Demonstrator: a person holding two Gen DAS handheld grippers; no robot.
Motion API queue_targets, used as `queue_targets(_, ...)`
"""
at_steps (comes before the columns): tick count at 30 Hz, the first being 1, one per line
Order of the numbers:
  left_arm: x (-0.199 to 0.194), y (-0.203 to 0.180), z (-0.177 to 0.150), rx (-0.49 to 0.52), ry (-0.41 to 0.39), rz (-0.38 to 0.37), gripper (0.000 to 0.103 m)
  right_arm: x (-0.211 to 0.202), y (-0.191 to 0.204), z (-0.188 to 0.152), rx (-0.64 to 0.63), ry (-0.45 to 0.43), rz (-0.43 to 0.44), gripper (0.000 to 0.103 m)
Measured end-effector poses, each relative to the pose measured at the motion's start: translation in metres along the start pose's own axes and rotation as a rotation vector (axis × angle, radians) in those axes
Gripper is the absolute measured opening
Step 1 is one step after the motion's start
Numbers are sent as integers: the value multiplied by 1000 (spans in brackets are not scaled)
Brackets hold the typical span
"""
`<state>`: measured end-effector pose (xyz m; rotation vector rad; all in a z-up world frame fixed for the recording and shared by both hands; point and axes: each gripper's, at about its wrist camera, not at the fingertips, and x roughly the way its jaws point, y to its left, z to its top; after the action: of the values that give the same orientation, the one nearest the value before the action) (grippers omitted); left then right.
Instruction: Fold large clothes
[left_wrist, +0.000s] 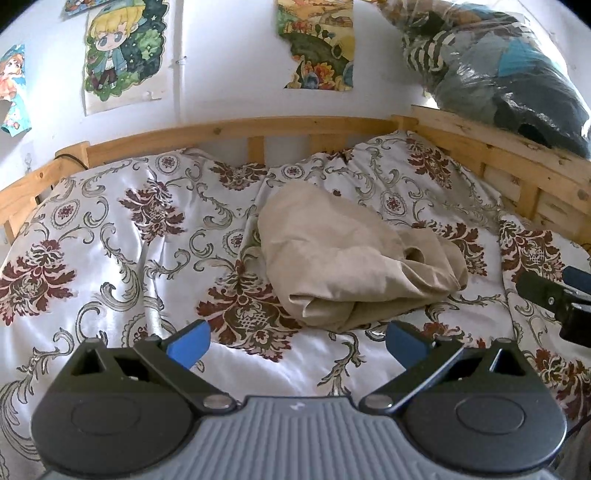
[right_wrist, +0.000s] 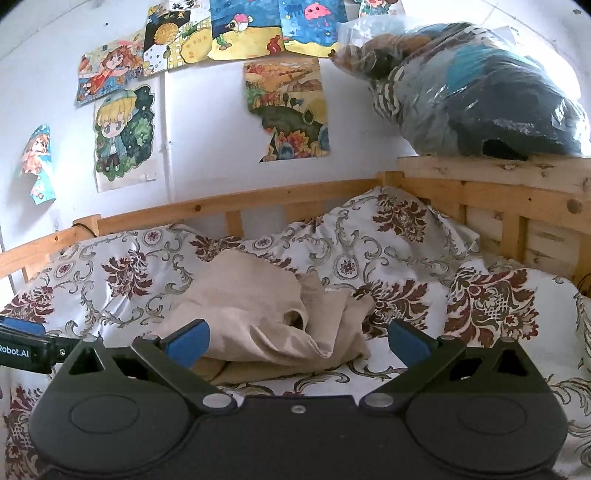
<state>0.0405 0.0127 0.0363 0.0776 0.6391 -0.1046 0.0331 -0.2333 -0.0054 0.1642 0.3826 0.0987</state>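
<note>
Left tool (left_wrist: 297, 347): held low over the near part of the bed, pointing toward the far rail, blue fingers (left_wrist: 188, 349) spread wide apart, nothing between them. Right tool (right_wrist: 298, 345): same attitude, fingers (right_wrist: 408, 343) wide apart and empty, close to the near edge of the garment.

Garment (left_wrist: 351, 258): beige, loosely bundled and creased, lying on the patterned duvet (left_wrist: 110, 240) around the middle of the bed, right of centre in the left view. Neither tool touches it.

Edges: wooden rail (left_wrist: 229, 129) along the far side and the right side. A plastic bag (right_wrist: 480, 92) of clothes rests on the right rail's top. Open duvet lies left of the garment and between it and the tools.

Writing: "Robot.AI", partly cut off, on the left tool's body at the left edge of the right view. Posters (right_wrist: 123, 136) on the wall carry no legible text.
</note>
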Motion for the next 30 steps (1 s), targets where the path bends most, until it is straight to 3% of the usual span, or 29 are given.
queue_targets(30, 6, -2, -6, -45, 5, 15, 102, 9, 2, -6, 8, 32, 9, 102)
